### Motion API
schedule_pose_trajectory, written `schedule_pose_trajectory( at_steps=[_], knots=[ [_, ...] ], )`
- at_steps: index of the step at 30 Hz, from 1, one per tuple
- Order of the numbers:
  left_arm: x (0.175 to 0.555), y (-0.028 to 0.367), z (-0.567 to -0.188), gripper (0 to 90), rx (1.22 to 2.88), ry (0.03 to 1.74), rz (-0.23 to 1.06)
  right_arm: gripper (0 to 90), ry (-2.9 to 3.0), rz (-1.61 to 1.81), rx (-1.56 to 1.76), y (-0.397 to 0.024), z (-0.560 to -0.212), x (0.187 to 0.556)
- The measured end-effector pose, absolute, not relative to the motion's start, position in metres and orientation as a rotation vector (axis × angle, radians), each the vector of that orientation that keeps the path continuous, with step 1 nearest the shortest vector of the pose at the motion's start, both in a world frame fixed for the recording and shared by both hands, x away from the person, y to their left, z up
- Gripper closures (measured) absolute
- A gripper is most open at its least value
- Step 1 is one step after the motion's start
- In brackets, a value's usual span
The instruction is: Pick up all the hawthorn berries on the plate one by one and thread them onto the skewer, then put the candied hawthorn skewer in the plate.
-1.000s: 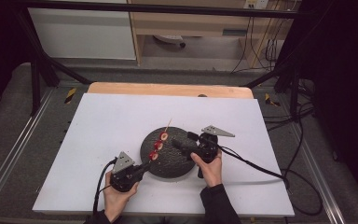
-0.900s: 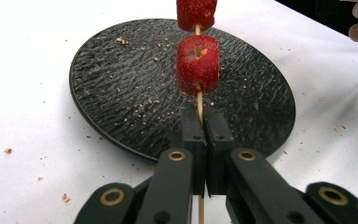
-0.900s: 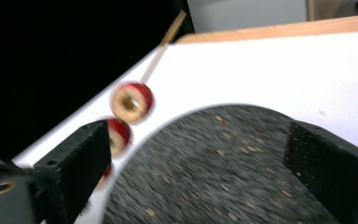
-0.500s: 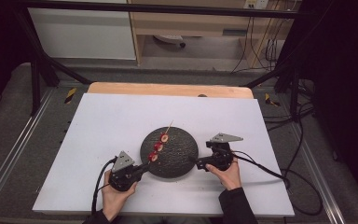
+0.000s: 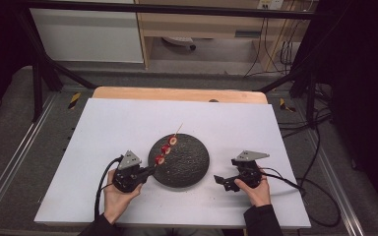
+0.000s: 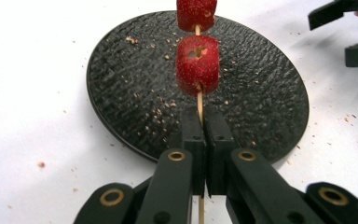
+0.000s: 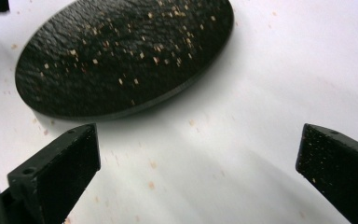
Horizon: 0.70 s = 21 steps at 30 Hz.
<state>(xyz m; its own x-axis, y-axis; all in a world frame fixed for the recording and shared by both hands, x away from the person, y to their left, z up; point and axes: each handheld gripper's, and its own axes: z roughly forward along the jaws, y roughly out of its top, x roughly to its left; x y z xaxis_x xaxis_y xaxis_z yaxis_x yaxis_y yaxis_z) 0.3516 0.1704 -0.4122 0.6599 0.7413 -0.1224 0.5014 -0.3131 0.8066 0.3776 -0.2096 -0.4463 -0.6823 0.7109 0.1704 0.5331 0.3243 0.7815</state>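
skewer risk first: we see the thin wooden skewer with red strawberry pieces (image 6: 196, 63) clamped low on its stick by the left gripper (image 6: 204, 140), jaws pressed together on it, fruit hanging over the round black textured plate (image 5: 184, 169) at frame centre in the high view. grip sits far from the fruit, so we judge a tilt could slide or drop pieces. right gripper (image 5: 220, 181), lower right of the plate, jaws wide apart and just opened, nothing between them; careless reach could knock the stick or shove the plate across the white table (image 5: 103, 128).

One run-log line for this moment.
left tongs: shut on skewer | strawberry pieces: over plate | right tongs: open, empty
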Motion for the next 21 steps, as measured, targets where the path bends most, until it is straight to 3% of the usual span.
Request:
schedule_pose_trajectory(
  at_steps=[21],
  knots=[
    [0.386,0.133,-0.415,88.3,2.206,1.021,0.265,0.7,2.364,1.231,1.183,-0.244,-0.459,0.359]
  ],
)
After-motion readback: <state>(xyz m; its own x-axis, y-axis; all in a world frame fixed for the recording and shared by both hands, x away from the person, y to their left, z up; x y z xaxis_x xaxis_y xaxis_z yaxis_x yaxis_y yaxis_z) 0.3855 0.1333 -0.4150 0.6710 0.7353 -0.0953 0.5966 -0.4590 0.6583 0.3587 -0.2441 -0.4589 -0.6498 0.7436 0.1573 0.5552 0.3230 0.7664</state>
